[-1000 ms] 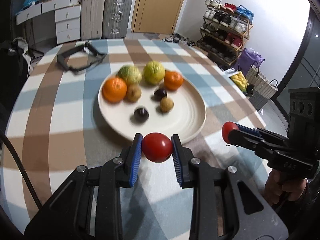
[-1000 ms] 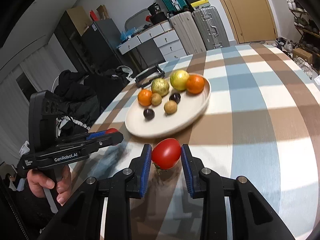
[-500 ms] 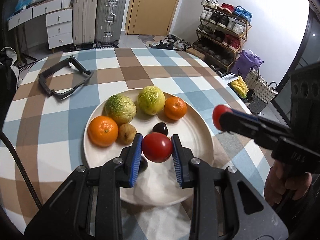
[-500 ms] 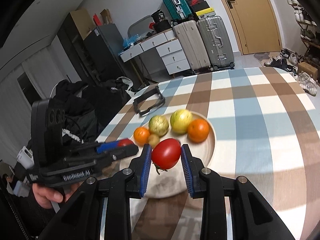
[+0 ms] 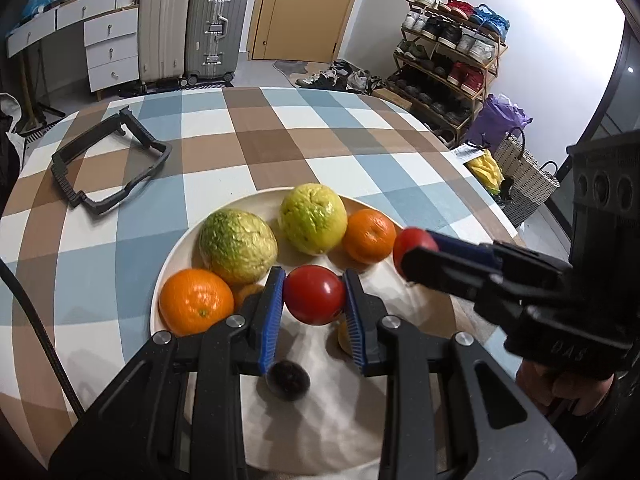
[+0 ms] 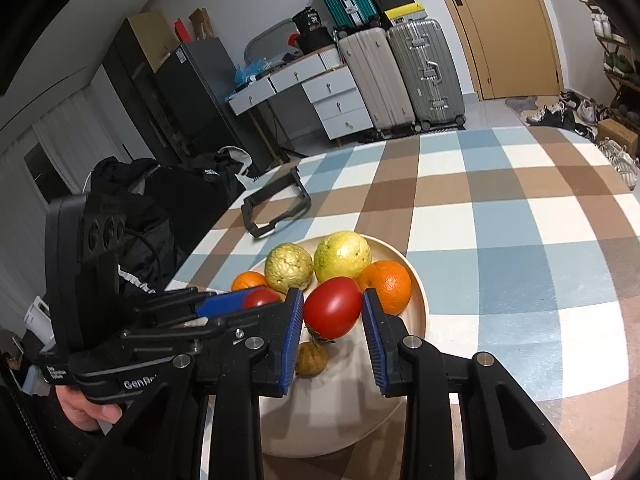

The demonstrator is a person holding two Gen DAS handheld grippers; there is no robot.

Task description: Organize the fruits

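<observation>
Both your grippers hang over the cream plate (image 5: 168,264) on the checked tablecloth (image 5: 248,148), each pinching a red tomato. The left gripper (image 5: 315,300) has its blue pads pressed on either side of a round tomato (image 5: 315,294) above the middle of the plate; the right gripper (image 6: 332,312) squeezes a longer tomato (image 6: 333,307), its stem pointing down, above the plate's near half.

Already on the plate: two yellow-green fruits (image 5: 238,246) at the far side, an orange (image 5: 196,300) on the left, another orange (image 5: 370,236) on the right, a dark plum (image 5: 288,376) near you and a brownish kiwi (image 6: 311,358) under the right gripper.

The danger now is crowding. Your two grippers sit close together, the right one's tip just beside the left tomato, so lowering both at once could knock fingers or bruise a tomato. Release too high and a round tomato is likely to roll on the smooth plate, bump the plum or kiwi, or run off the near rim onto the cloth. A hard squeeze may also split the soft skin. The black frame (image 5: 108,160) on the far left lies well apart and poses no risk.
</observation>
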